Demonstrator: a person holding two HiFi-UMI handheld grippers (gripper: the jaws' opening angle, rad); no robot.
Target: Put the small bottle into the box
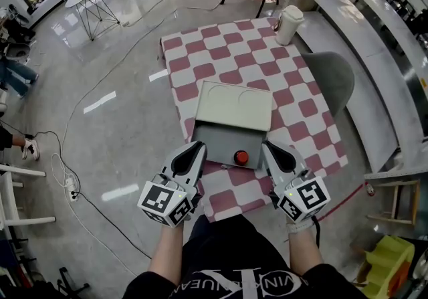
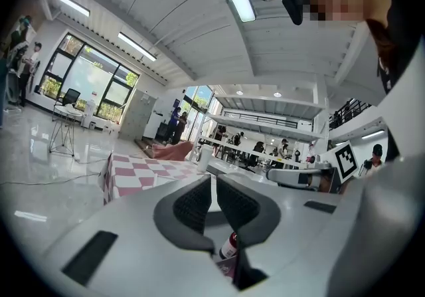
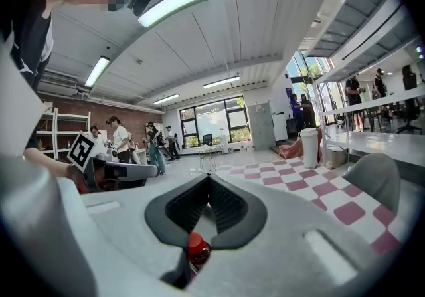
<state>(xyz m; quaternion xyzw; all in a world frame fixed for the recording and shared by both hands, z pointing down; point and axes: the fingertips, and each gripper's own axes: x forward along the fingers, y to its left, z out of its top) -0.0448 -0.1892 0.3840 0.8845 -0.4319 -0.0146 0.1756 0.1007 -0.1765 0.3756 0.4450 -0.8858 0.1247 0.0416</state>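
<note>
Standing inside the open grey box [image 1: 217, 138], toward its front right, the small bottle [image 1: 241, 157] shows its red cap from above. The box sits on a red-and-white checkered tablecloth [image 1: 294, 114], its lid [image 1: 234, 105] tilted back. The left gripper [image 1: 198, 148] and right gripper [image 1: 268, 148] point at the box's near corners, one on each side. Both have their jaws closed together with nothing between them. A white cup [image 1: 289, 25] stands at the table's far corner.
</note>
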